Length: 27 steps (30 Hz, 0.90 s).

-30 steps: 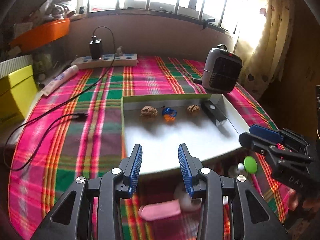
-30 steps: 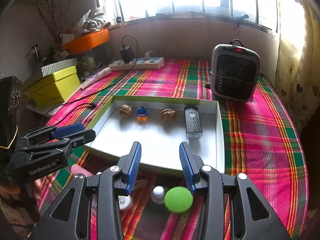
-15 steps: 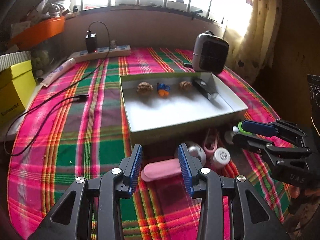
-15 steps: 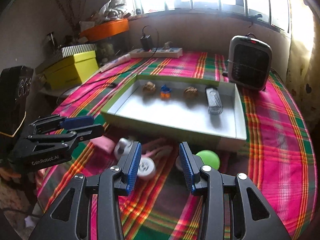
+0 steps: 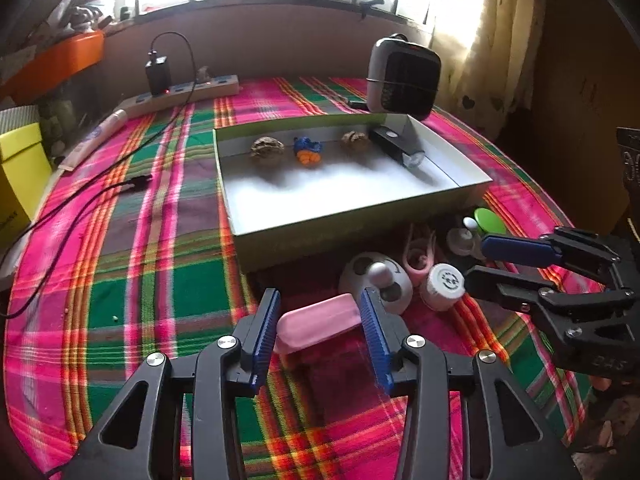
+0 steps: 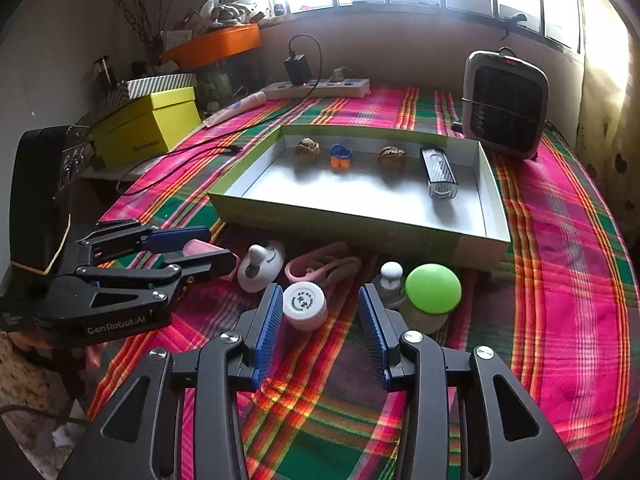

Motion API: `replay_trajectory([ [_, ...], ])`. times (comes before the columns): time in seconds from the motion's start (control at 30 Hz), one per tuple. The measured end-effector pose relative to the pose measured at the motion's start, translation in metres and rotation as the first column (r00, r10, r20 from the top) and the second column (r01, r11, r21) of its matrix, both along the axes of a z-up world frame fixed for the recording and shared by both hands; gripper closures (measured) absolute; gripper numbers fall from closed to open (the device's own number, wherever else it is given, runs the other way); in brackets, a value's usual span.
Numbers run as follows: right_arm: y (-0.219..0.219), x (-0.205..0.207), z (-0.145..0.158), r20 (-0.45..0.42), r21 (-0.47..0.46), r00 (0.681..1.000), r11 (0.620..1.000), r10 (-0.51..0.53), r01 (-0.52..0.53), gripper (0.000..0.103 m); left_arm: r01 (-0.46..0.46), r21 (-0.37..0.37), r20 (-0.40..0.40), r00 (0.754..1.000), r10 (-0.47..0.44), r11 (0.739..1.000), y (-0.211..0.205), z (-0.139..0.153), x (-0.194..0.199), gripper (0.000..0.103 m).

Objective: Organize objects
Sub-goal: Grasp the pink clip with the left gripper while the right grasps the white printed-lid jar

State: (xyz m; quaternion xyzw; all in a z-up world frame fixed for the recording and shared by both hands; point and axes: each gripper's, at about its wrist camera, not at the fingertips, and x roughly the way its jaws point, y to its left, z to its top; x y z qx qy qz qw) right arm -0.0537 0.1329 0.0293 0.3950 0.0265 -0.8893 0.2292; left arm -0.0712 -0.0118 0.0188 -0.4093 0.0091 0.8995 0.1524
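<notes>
Now the left claw (image 5: 319, 322) stands open around the pink bar (image 5: 318, 322) on the plaid tabletop (image 5: 160, 280), its jaws having just widened (no pad presses on it). Rightward, the right claw (image 6: 318, 322) is open too, a white round cap (image 6: 304, 305) between its jaws, near the tray (image 6: 360, 224).

A home: curtained window (image 5: 500, 20), plaid tablecloth (image 5: 120, 240), space heater (image 6: 506, 108).
</notes>
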Motion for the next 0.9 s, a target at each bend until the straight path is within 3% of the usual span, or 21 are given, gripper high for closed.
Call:
replay_trajectory([
  [0.33, -0.007, 0.002, -0.008, 0.025, 0.019, 0.999, 1.000, 0.022, -0.023, 0.062, 0.024, 0.015, 0.001, 1.000, -0.024, 1.000, 0.001, 0.002, 0.013, 0.063],
  [0.47, -0.010, -0.001, -0.011, 0.033, 0.029, 0.999, 0.999, 0.019, -0.020, 0.062, -0.018, -0.015, -0.001, 1.000, 0.018, 1.000, -0.001, 0.000, 0.007, 0.063],
  [0.9, -0.017, -0.009, -0.021, 0.053, 0.068, 0.998, 0.997, 0.024, -0.027, 0.062, -0.025, -0.049, 0.014, 1.000, 0.026, 0.998, 0.000, -0.009, -0.003, 0.063],
])
